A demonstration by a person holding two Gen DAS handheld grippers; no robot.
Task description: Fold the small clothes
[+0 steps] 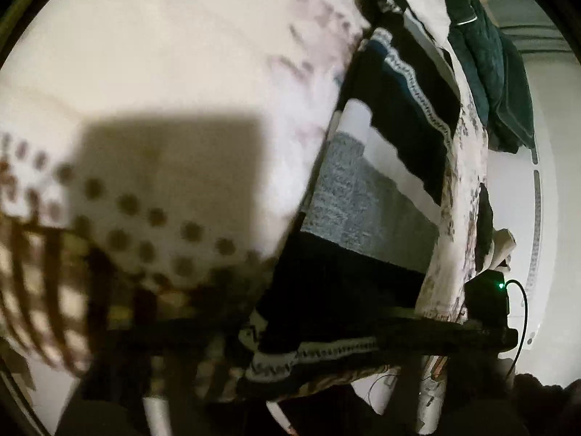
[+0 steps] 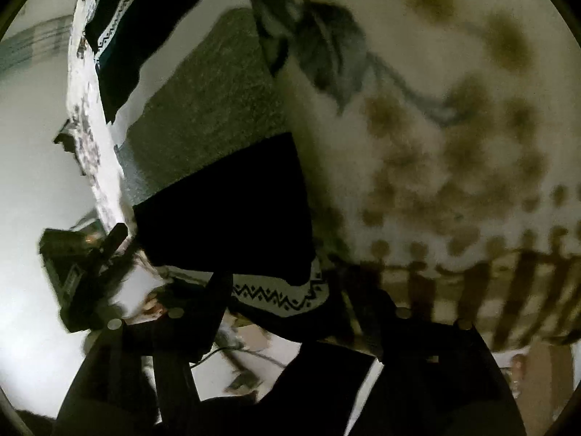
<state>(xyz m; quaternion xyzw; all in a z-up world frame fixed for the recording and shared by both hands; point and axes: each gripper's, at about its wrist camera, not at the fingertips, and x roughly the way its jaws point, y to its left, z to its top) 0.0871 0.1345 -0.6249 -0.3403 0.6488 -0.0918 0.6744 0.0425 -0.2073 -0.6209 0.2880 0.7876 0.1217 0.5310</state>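
Knitwear of this kind is looking soft, light and floppy, so it is probably sagging wherever it is unsupported; a hem corner or the patterned band seems the safest place to pinch. The sweater (image 1: 363, 196) is lying spread on a floral bedcover (image 1: 163, 54), showing black, grey and white blocks with a white zigzag-patterned trim, and the same garment (image 2: 225, 203) is filling the right view. The left tool (image 1: 276, 359) is sitting at the trimmed hem, though dimness is hiding whether it is gripping. The right tool (image 2: 301, 312) is meeting the zigzag hem too; its jaw state cannot be told. A dark green garment (image 1: 486, 65) is lying further off.
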